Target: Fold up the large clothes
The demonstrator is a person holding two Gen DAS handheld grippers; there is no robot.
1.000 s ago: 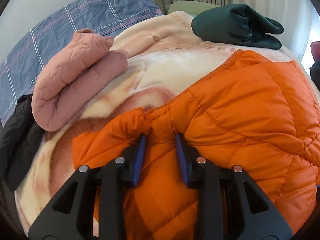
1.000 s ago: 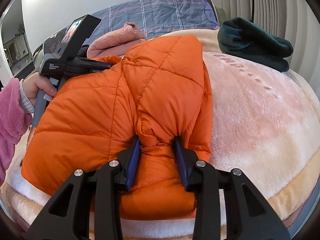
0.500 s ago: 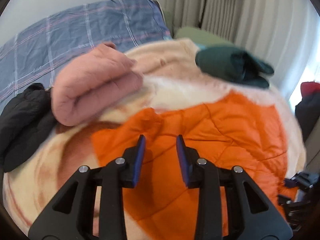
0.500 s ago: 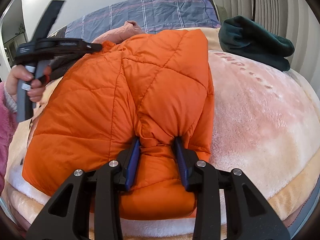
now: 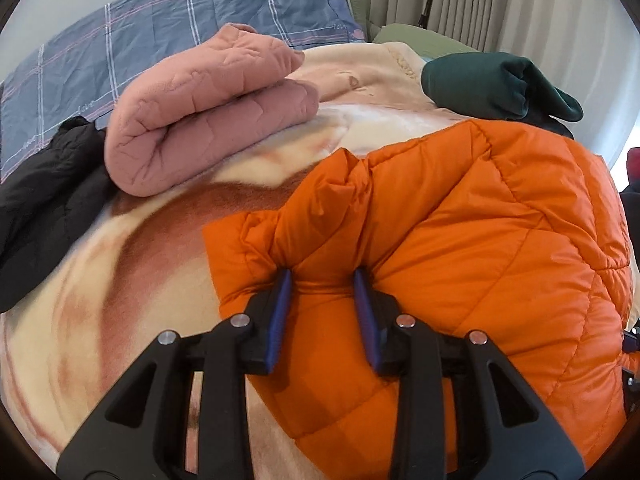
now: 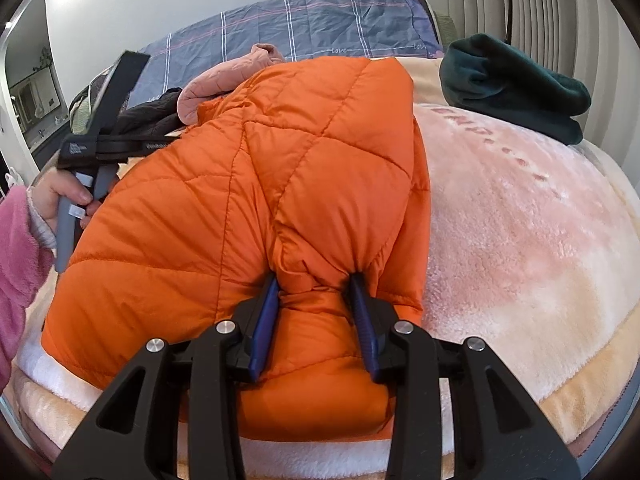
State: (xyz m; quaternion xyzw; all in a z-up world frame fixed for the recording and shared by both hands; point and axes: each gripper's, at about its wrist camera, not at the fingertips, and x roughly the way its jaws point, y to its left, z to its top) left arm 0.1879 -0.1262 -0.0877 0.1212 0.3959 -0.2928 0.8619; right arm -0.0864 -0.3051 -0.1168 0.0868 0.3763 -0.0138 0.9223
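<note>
An orange quilted jacket [image 5: 480, 240] lies on the plush peach blanket [image 5: 120, 280] of a bed. My left gripper [image 5: 322, 280] is shut on a bunched fold at the jacket's left edge, with fabric puckered between the blue pads. In the right wrist view the same jacket [image 6: 200, 220] is folded over on itself. My right gripper [image 6: 314, 284] is shut on a thick fold at its near edge. A hand [image 6: 52, 196] in a pink sleeve holds the left gripper at the far left, and the jacket hides that gripper's tips there.
A folded pink quilted garment [image 5: 208, 116] lies behind the jacket, a black garment [image 5: 44, 200] at the far left, a dark green folded garment [image 5: 492, 84] at the back right. Blue checked bedding [image 5: 160, 20] covers the bed's head. Curtains [image 5: 500, 0] hang behind.
Half a second ago the left gripper hung above the flat jacket with nothing between its pads. Now it pinches a bunched fold at the jacket's edge. The right gripper has kept its grip and place.
</note>
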